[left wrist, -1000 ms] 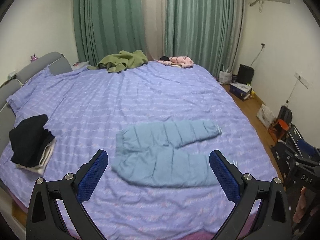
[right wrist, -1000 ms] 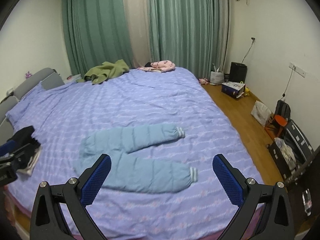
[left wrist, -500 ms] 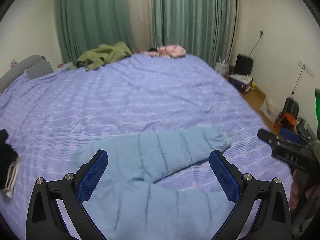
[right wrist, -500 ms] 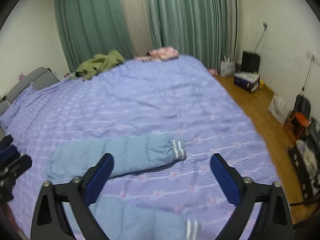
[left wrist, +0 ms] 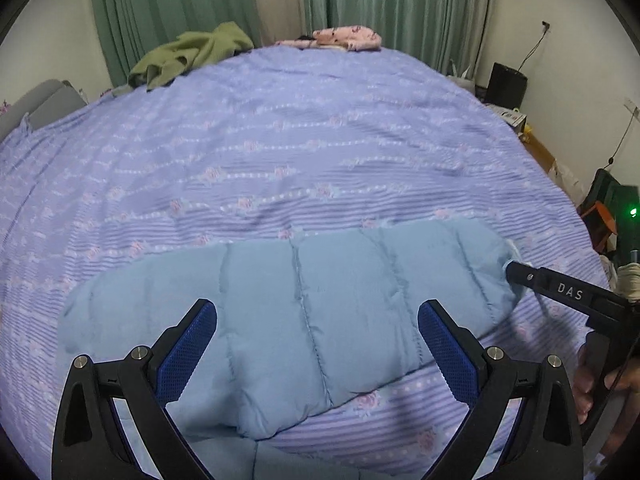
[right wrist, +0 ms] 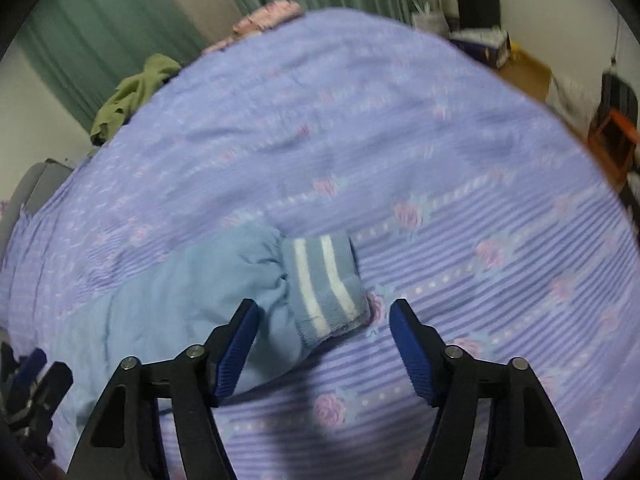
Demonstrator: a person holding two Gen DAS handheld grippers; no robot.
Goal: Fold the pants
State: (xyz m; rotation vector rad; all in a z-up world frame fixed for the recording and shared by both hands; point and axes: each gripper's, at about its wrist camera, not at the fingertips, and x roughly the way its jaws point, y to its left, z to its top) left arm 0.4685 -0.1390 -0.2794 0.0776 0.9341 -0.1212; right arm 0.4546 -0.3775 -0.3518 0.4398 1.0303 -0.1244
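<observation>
One pair of light blue quilted pants [left wrist: 304, 312] is lying flat on a bed covered by one lilac floral bedspread [left wrist: 280, 140], filling the lower middle of the left wrist view. Two grippers are showing. The left gripper [left wrist: 318, 344] is hovering low over the pants at the bottom centre of its own view, its two blue-padded fingers [left wrist: 188, 352] spread wide with the quilted fabric showing between them and nothing pinched. The right gripper [right wrist: 324, 348] is sitting at the bottom centre of the right wrist view, also spread open, its fingers straddling one leg end: the striped cuff [right wrist: 324, 284], grey-blue with two white bands, is lying just ahead of the gap between the fingers, unclamped. In the left wrist view that same right gripper is reaching in from the right edge, its tip meeting the far leg end, with the person's hand [left wrist: 600, 376] gripping its handle at the lower right. Two other garments are resting at the far edge of the bed: one olive green heap [left wrist: 188, 56] at the upper left, and one pink bundle [left wrist: 348, 38] at the upper centre. Green curtains [left wrist: 172, 4] are hanging behind.
</observation>
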